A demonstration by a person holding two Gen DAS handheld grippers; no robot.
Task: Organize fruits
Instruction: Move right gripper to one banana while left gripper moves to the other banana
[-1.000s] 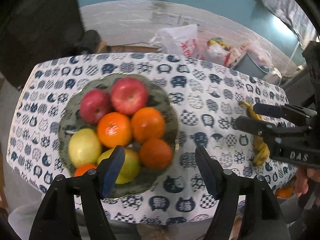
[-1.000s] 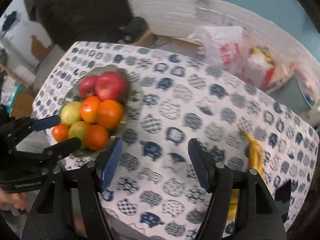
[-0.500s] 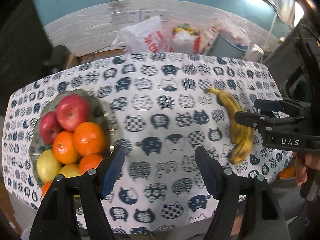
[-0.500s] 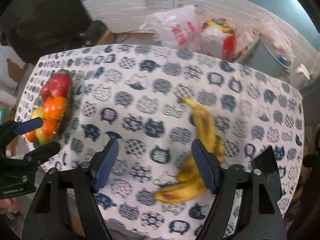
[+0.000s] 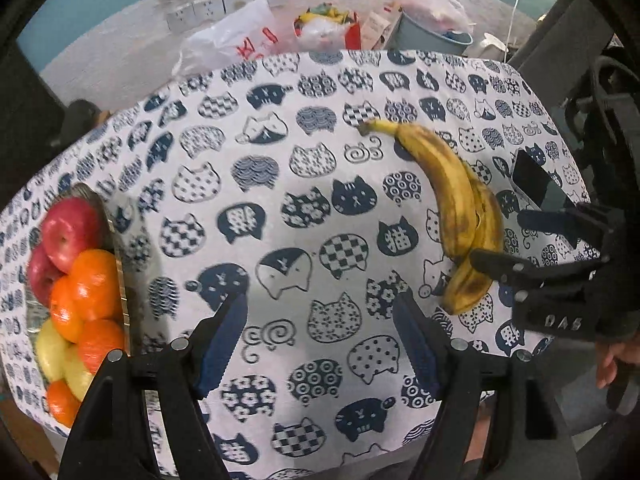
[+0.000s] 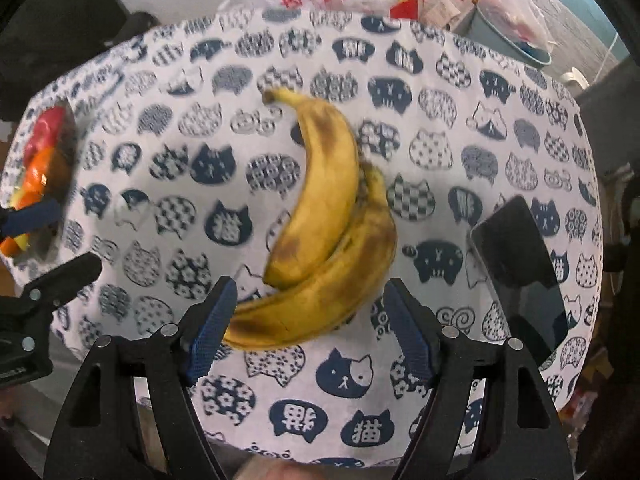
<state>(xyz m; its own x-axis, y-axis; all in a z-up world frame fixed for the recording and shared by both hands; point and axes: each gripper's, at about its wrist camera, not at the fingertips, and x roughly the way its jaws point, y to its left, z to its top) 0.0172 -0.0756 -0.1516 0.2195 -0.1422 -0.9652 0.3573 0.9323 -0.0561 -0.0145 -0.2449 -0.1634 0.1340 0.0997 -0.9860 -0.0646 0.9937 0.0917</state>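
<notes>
Tablecloth (image 6: 460,184), bananas (image 6: 328,216) between spread right tongs (image 6: 310,330)

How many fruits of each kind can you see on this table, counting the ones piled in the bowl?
Bananas: 2
Red apples: 2
Oranges: 4
Yellow-green fruits, kind unclear: 2
Total: 10 fruits visible; any others buried in the pile would be hidden.
</notes>
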